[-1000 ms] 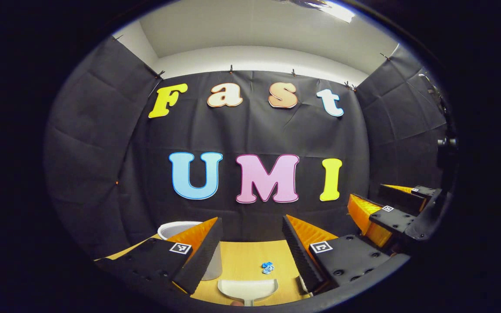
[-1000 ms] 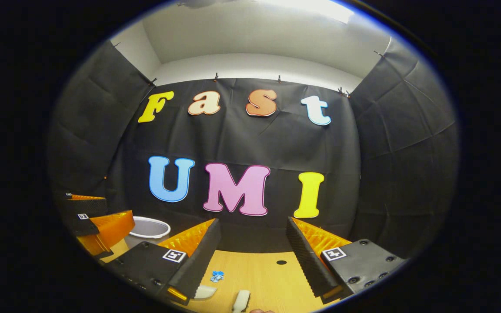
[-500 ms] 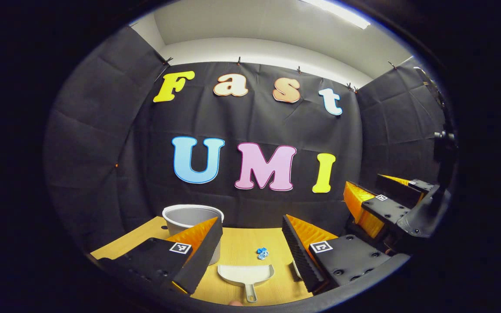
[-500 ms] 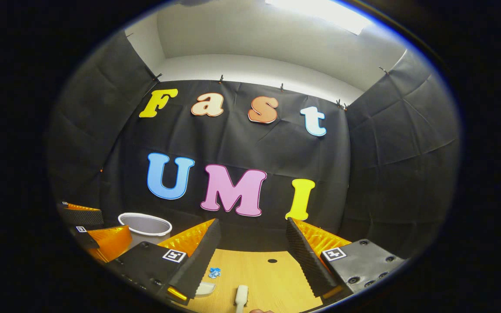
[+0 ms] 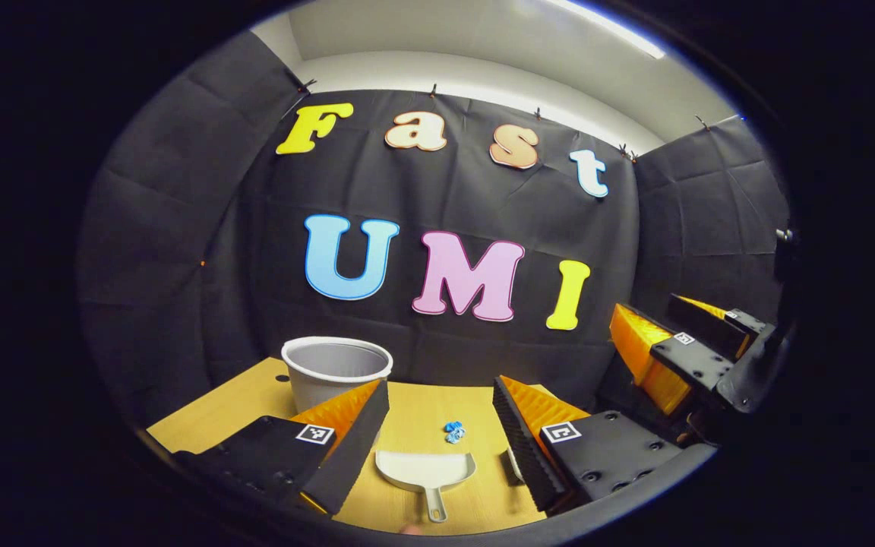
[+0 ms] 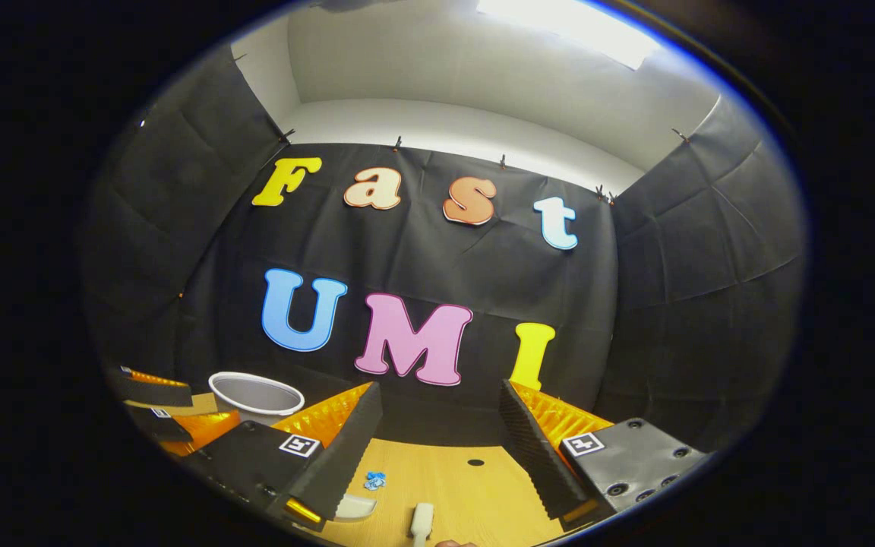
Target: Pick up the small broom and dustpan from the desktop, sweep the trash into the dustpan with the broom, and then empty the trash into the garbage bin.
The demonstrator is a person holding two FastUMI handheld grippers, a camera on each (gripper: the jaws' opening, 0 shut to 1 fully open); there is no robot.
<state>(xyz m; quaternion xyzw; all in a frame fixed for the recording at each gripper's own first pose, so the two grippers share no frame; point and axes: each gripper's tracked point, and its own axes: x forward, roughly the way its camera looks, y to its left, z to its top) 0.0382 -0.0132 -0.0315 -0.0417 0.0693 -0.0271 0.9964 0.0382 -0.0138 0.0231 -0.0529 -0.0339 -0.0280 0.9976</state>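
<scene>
Left gripper view: camera pitched downward over the last second; more wooden desktop [image 5: 422,414] exposed, grey garbage bin [image 5: 336,371] risen from half-hidden behind the left finger to standing well above it, white dustpan [image 5: 426,471] now shown whole with handle, blue trash [image 5: 453,431] moved up with it, just beyond the pan's mouth. Right gripper view: slight shift only; the broom's white handle [image 6: 421,522] and trash [image 6: 374,480] sit a little lower, and the other gripper [image 6: 172,414] at far left has dropped toward the edge.
</scene>
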